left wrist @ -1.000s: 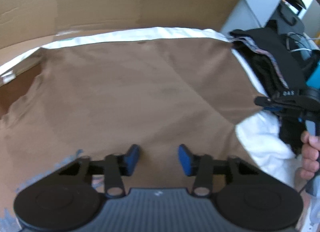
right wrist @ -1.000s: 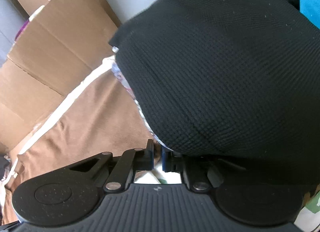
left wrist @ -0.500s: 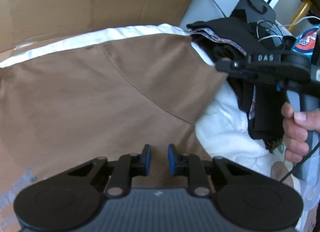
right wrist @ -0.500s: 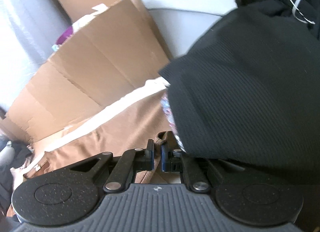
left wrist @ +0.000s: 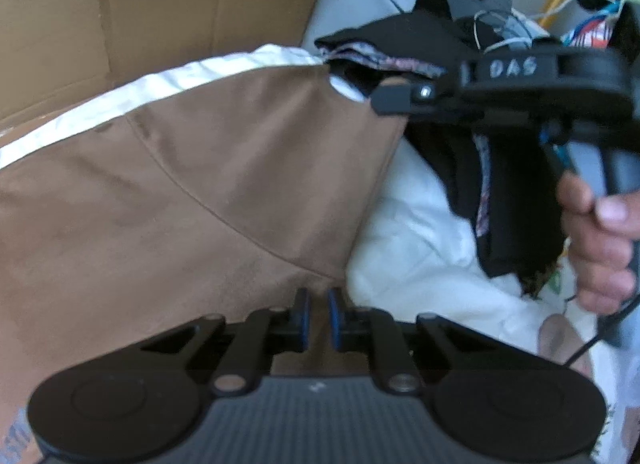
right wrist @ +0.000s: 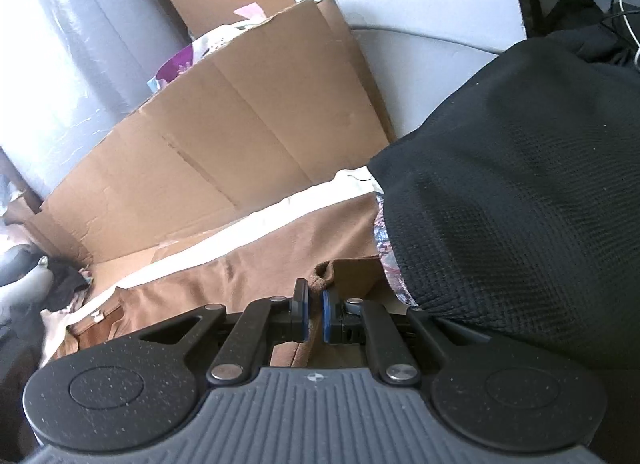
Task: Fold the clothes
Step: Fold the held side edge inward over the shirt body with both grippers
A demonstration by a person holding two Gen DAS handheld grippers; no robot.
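We see both claws pinching the brown cloth: left gripper lower centre, right gripper likewise. A black garment hides the right side.

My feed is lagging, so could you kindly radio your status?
Left gripper shut on brown garment. Right gripper shut on its edge. Black clothes pile crowds right.

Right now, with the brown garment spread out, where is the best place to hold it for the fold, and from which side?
Best at its edge corners, from the outside inward. The brown garment lies flat, so only edges give the fingers a bite. The left gripper pinches the near edge; the right gripper holds a bunched corner beside the black clothes pile.
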